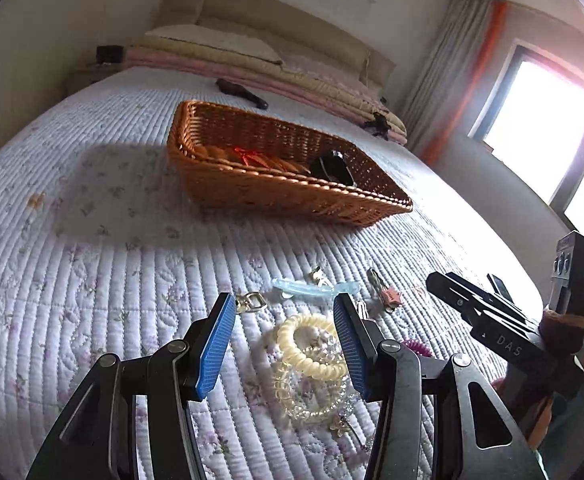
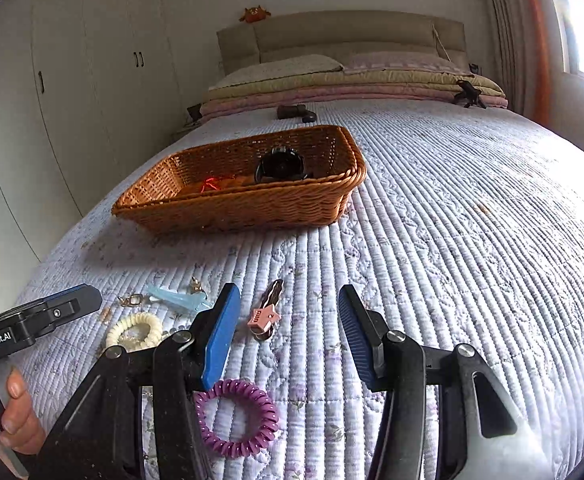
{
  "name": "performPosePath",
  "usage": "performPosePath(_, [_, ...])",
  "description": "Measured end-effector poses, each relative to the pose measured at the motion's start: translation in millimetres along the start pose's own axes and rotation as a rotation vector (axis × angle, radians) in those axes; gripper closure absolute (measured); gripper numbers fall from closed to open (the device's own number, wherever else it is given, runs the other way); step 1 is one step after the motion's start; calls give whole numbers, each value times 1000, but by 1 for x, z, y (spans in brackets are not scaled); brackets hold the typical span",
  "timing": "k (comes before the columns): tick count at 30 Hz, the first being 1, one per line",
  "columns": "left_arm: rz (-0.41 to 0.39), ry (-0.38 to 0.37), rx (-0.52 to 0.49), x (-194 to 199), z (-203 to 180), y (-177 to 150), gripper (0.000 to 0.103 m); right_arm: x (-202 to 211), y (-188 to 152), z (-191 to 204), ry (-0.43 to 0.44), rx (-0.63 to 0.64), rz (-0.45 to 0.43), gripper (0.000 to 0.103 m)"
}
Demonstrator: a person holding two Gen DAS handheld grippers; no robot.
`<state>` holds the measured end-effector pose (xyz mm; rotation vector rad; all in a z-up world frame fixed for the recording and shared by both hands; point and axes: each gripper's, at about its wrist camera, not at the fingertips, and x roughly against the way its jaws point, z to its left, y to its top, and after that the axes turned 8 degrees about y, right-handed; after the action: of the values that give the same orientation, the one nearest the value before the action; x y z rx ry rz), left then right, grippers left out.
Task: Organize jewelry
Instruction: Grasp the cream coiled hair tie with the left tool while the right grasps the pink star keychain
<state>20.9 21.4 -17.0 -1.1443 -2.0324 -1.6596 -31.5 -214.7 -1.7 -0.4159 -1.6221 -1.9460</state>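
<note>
A wicker basket (image 1: 228,188) (image 2: 252,204) sits mid-bed, holding a black watch (image 1: 331,168) (image 2: 280,166) and a red-orange piece (image 1: 252,157). My left gripper (image 1: 284,308) is open above a cream coil hair tie (image 1: 311,344) (image 2: 136,330) and a clear bead bracelet (image 1: 311,400). Beyond lie a light blue hair clip (image 1: 315,290) (image 2: 176,298), a gold clasp (image 1: 252,301) and a pink tag clip (image 1: 389,296) (image 2: 266,316). My right gripper (image 2: 290,300) is open and empty, with a purple coil hair tie (image 2: 238,418) below its left finger.
The quilted lilac bedspread (image 2: 451,240) covers the bed. Pillows and folded blankets (image 2: 351,84) lie at the headboard, with a dark brown object (image 2: 295,113) in front. White wardrobes (image 2: 72,80) stand to the left, a bright window (image 1: 539,128) to the right.
</note>
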Motion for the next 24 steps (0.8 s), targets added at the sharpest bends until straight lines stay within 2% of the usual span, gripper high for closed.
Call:
performPosePath(3, [59,-15,51,-17,8,-2,57,-13,-3,3,-15,24,51,50])
performPosePath(7, [100,-59,80,-25,14,-4,72,-18,-6,11,-16,69,71,52])
performPosePath(13, [137,-40,25,-34,0,-3,72,-28,-6,16,-27,96,121,52])
performPosePath(18, [148,6,-29,-39,-15,0,72,-40,-9,16,-49,99,175,52])
performPosePath(20, [146,41,-57,-40,-21,0,79,-44,-10,18,-73,107,182,58])
performPosePath(23, [141,69,-87,-40,-27,-1,87,-43,-11,15,-99,94,175,72])
performPosePath(24, [138,76,-92,-38,-27,-2,87,-42,-10,13,-94,82,172,72])
